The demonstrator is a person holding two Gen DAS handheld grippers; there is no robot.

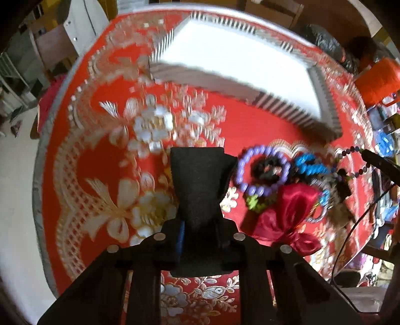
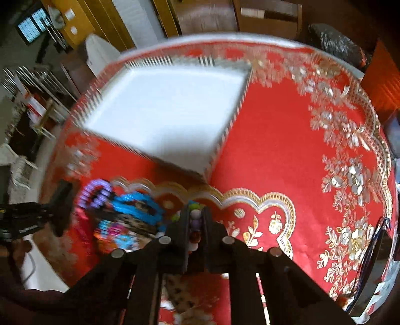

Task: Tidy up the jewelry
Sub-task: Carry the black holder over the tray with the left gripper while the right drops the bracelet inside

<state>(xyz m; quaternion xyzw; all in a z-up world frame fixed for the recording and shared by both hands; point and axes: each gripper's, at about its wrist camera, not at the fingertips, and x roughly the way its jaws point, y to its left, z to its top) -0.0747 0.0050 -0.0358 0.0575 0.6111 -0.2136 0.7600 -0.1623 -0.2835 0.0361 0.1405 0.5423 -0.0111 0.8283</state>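
Observation:
A pile of jewelry lies on the red embroidered tablecloth [image 1: 250,120]: a purple bead bracelet [image 1: 262,170], blue beads [image 1: 310,166], a red satin bow [image 1: 287,215]. My left gripper [image 1: 197,160] is shut and empty, just left of the pile. My right gripper [image 2: 196,212] is shut on a multicolored bead string [image 2: 195,225], beside the pile [image 2: 130,212]; the string [image 1: 350,151] also hangs from its tip in the left wrist view. A white tray with a slatted rim [image 1: 282,107] sits beyond, also in the right wrist view [image 2: 225,130].
The round table edge [image 1: 37,175] drops to the floor at left. An orange stool [image 1: 377,80] and clutter stand at the right. Wooden furniture [image 2: 270,15] stands behind the table. A black cable [image 1: 350,237] runs at the right.

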